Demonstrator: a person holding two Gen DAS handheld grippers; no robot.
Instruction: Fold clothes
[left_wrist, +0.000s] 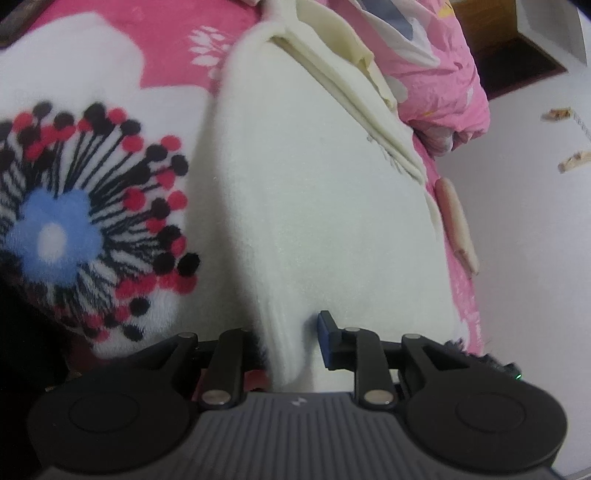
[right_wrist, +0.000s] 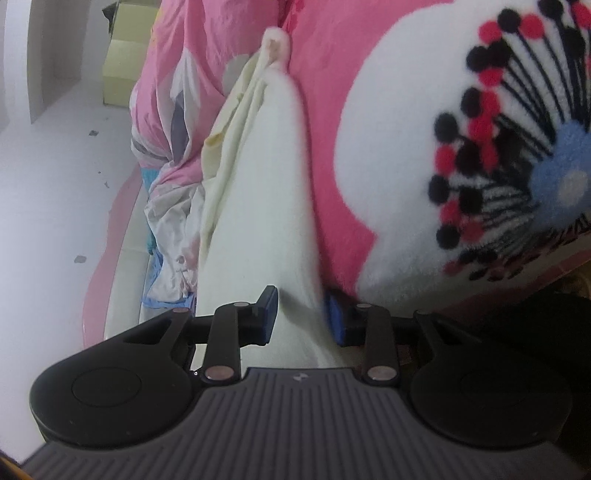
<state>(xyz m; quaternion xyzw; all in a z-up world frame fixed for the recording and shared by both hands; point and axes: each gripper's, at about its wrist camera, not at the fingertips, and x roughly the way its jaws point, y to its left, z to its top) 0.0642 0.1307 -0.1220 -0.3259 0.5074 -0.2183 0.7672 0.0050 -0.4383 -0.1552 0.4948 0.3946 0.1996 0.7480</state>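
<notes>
1. At nine o'clock in the left wrist view lay a plush pink blanket (left_wrist: 162, 55), its fleecy pile printed with a white bloom, a blue centre and black-and-red dotted stamens.
2. At the centre ran the white garment (left_wrist: 314, 206), soft and napped, tapering to a long folded tongue with cream layered edges toward one o'clock.
3. At six o'clock the left gripper (left_wrist: 291, 343) was clenched on the garment's near edge; one blue pad showed, the other was buried in cloth.
4. At three o'clock spread smooth pale floor (left_wrist: 535, 258).
5. In the right wrist view, the right gripper (right_wrist: 301, 317) at six o'clock pinched the same white garment (right_wrist: 266, 192) between blue pads, crumpled pink bedding (right_wrist: 166, 74) at ten o'clock.
</notes>
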